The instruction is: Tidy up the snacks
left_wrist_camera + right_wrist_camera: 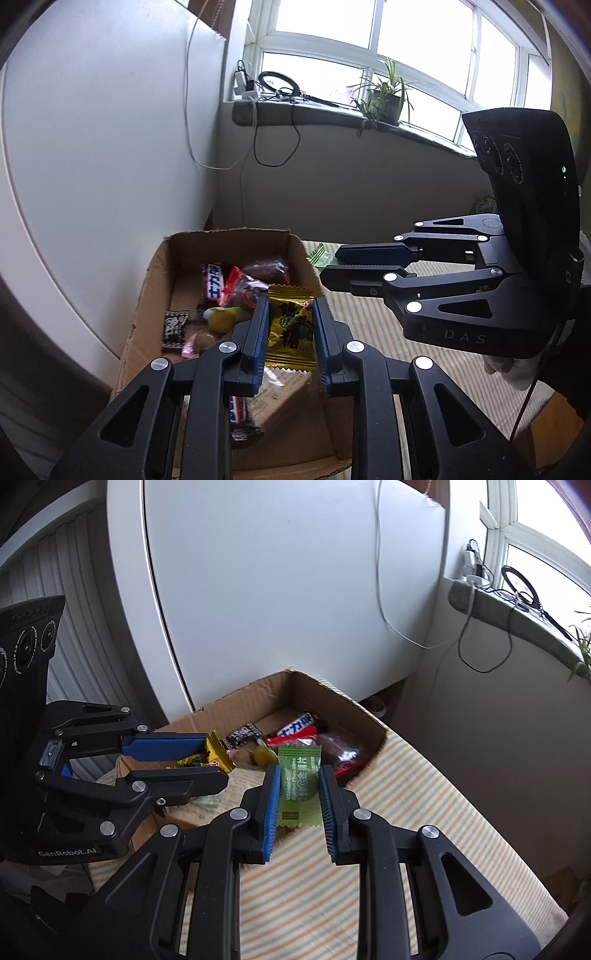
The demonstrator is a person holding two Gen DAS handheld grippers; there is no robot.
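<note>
Left tool (pixel 288 332): clamps yellow crinkle-edged candy packet (pixel 290 328), above open brown cardboard box (pixel 155 266) | right tool (pixel 297 805): clamps green plum-slice sachet (pixel 299 786), box just ahead-left of you.

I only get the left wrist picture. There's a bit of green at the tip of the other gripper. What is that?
Observer: A green packet, pinched between the fingers of the right gripper. The right wrist view shows it whole.
Operator: Anything written on it?
Observer: Yes: "Vitamin C Golden Plum Slices".
Operator: And my yellow one, seen from over there?
Observer: The yellow packet sticks out past the tips of the left gripper, over the cardboard box.
</note>
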